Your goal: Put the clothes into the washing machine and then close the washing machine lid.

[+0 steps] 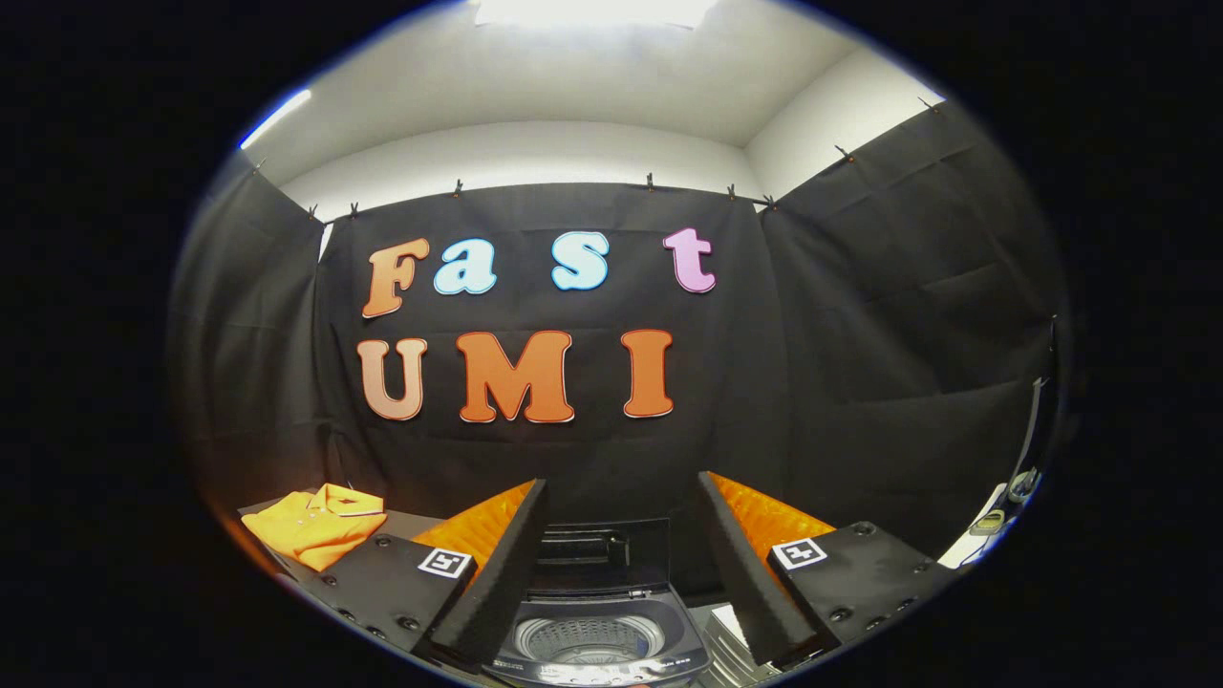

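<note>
Gripper: the gripper [621,545] is held level, its two fingers spread wide apart with nothing between them but open air.
Washing machine: a small top-loading washing machine [600,638] sits low between the fingers and just ahead of them; its lid [600,554] stands raised at the back and the ribbed drum [588,642] looks empty.
Clothes: one folded orange shirt [315,524] lies on a grey table [406,523] off to the left of the left finger, well apart from the machine, its collar [342,499] turned toward the booth wall.
How the shirt will handle: I judge it light, soft and limp; it will sag and unfold once lifted, and trailing cloth could catch on the machine's rim.
Where to take hold: probably a bunched fold near the middle of the shirt or the thicker collar, pinching several layers so that it comes up in one piece.
How the lid will handle: it looks rigid and hinged at the back; a push on its upper edge should tip it down.
Stage: shirt not yet picked up, lid still open.
</note>
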